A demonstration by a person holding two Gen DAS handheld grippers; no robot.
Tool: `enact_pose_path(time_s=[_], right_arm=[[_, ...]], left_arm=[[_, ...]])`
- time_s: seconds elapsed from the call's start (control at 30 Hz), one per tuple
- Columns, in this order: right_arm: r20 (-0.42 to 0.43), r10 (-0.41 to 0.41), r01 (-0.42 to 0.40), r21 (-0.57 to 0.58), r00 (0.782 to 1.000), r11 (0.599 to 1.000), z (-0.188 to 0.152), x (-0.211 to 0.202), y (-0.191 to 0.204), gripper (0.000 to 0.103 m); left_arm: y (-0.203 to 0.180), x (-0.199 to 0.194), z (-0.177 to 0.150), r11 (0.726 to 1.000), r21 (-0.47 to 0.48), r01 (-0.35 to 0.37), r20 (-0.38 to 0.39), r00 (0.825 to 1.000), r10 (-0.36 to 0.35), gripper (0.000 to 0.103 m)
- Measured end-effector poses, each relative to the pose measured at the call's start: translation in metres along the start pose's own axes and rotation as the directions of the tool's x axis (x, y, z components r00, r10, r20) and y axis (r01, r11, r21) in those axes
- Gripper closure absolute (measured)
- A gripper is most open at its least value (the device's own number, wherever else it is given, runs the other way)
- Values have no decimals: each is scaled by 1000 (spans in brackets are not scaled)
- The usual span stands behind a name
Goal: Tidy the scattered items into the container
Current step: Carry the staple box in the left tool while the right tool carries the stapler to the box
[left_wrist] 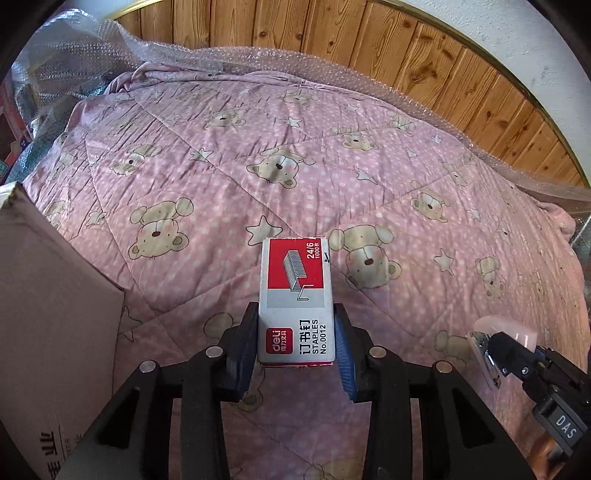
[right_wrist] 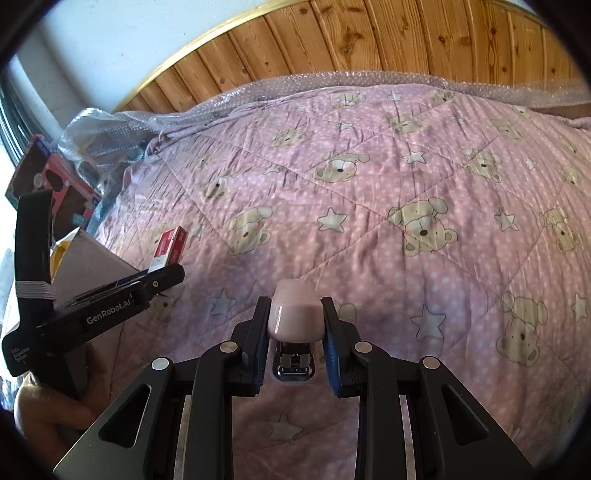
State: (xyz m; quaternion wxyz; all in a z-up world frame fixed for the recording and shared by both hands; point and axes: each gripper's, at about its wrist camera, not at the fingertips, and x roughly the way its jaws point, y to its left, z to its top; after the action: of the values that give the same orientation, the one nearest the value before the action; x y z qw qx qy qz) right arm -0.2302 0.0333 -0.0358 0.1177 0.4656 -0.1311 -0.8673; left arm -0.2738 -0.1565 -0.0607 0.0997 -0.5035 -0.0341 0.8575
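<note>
A red and grey box of staples (left_wrist: 295, 299) is clamped between the blue pads of my left gripper (left_wrist: 296, 325), held above the pink bear-print quilt (left_wrist: 258, 177). The same box of staples (right_wrist: 168, 246) shows in the right wrist view, held in the left gripper (right_wrist: 162, 275). My right gripper (right_wrist: 294, 317) is shut on a small pink stapler (right_wrist: 294, 319), metal base facing the camera. From the left wrist view the pink stapler (left_wrist: 491, 343) and right gripper (left_wrist: 517, 354) sit at the lower right. A cardboard box (left_wrist: 48, 325) stands at the left edge.
Bubble wrap (left_wrist: 229, 55) lines the quilt's far edge against a wooden headboard (left_wrist: 332, 33). Packaged items (right_wrist: 55, 184) and more wrap pile up at the far left. A hand (right_wrist: 44, 410) holds the left gripper's handle. The cardboard box (right_wrist: 88, 258) lies just behind the left gripper.
</note>
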Motion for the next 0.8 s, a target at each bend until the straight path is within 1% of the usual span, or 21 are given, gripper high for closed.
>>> enact_pose_path(time_s=[0.23,0.43,0.8], right_arm=[[10,32,-32,-10,999,999,-25,-31,28,76],[30,60,-58,-48,998,997,-42,-62,61,76],[65,131,-118,-167,989,979,-58,-108,142,76]], left_arm=[[-5,-49,-21,998,10,54,31,998,-55,64],[0,-95,-40,994,3,107,63,992,-107,64],[23,-182,-64,983,-3,186,156,971,-183,64]])
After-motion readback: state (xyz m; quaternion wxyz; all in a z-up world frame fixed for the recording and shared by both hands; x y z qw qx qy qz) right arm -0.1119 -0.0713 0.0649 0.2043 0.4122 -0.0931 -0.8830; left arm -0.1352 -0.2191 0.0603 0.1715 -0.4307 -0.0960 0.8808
